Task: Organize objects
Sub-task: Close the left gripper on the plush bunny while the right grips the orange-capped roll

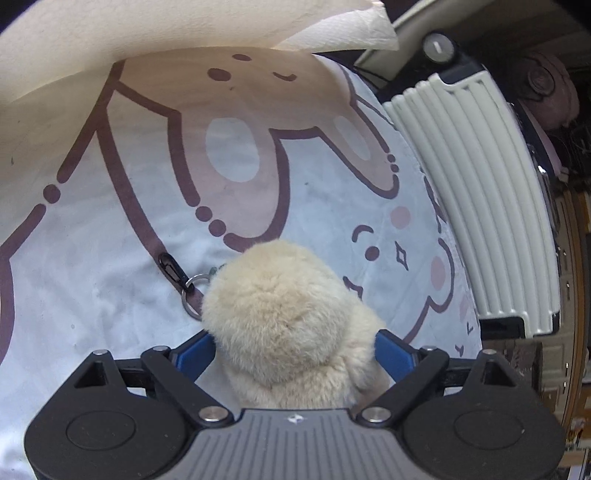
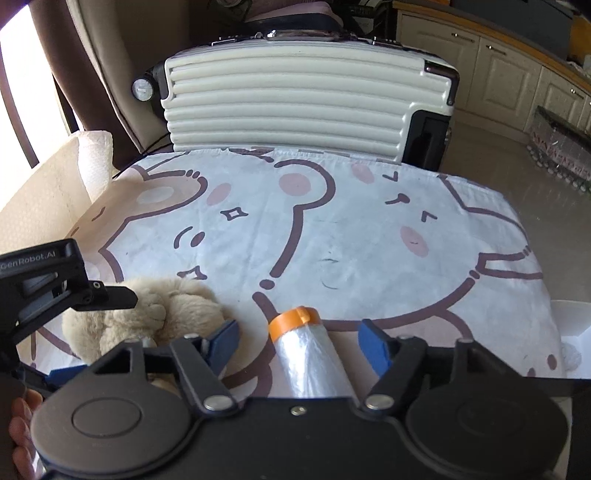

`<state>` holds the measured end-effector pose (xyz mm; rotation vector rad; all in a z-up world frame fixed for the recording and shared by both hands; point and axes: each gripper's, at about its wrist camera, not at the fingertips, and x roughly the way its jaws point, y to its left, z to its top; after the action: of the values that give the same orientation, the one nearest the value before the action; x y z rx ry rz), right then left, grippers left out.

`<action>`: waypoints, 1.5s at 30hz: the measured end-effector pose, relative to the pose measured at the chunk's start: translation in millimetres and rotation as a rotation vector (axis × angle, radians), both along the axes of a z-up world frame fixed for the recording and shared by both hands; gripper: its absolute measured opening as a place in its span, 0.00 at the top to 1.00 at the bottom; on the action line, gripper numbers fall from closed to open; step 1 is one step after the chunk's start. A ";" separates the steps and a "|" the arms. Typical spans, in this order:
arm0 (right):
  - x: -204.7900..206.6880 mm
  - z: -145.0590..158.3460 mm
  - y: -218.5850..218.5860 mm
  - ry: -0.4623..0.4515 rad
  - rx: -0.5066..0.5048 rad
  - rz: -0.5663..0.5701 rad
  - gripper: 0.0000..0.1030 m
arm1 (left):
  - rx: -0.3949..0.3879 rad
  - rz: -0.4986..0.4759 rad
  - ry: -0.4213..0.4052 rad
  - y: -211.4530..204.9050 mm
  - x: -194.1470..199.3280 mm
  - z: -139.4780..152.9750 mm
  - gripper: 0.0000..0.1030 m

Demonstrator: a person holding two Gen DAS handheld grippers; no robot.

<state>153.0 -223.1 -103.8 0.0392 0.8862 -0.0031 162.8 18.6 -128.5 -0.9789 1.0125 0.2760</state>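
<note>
A cream plush toy (image 1: 291, 325) with a metal key ring and black clip (image 1: 181, 277) lies on the cartoon-print cloth (image 1: 110, 295). My left gripper (image 1: 293, 350) is wide open with the plush between its blue fingers (image 1: 197, 352); whether they touch it is unclear. In the right wrist view the plush (image 2: 155, 317) lies at lower left, with the left gripper's body (image 2: 55, 280) over it. My right gripper (image 2: 299, 343) is open around a roll of clear plastic bags with an orange core (image 2: 306, 347), which lies between its blue fingers without contact.
A cream ribbed suitcase (image 2: 295, 107) stands beyond the cloth's far edge; it also shows in the left wrist view (image 1: 480, 206). A paper towel sheet (image 1: 184, 33) hangs at the left (image 2: 55, 192). Cabinets (image 2: 498, 74) and floor lie to the right.
</note>
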 end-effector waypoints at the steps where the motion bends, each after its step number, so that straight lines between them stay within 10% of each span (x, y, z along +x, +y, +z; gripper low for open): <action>1: 1.7 -1.7 0.9 0.003 -0.003 0.001 0.40 | -0.003 0.019 0.008 -0.4 2.3 -1.2 0.09; 11: 11.8 -17.5 -5.1 0.034 -0.003 0.012 0.40 | 0.059 0.066 0.070 -19.1 24.7 -11.6 0.03; 24: 14.6 -37.4 -2.5 0.057 -0.058 0.042 0.40 | 0.379 -0.408 0.041 -43.1 37.2 -6.5 0.25; 32: 16.1 -44.3 4.0 0.110 -0.049 0.055 0.58 | 0.425 -0.756 -0.022 -36.2 31.4 -4.3 0.38; 45: 0.4 -27.0 -2.8 0.108 0.026 0.071 0.59 | 0.464 -1.075 -0.103 -50.3 -1.2 13.4 0.47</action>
<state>153.4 -225.8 -130.8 0.0316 0.9953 0.0735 161.7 -31.7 -115.1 0.0446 1.1729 -0.4212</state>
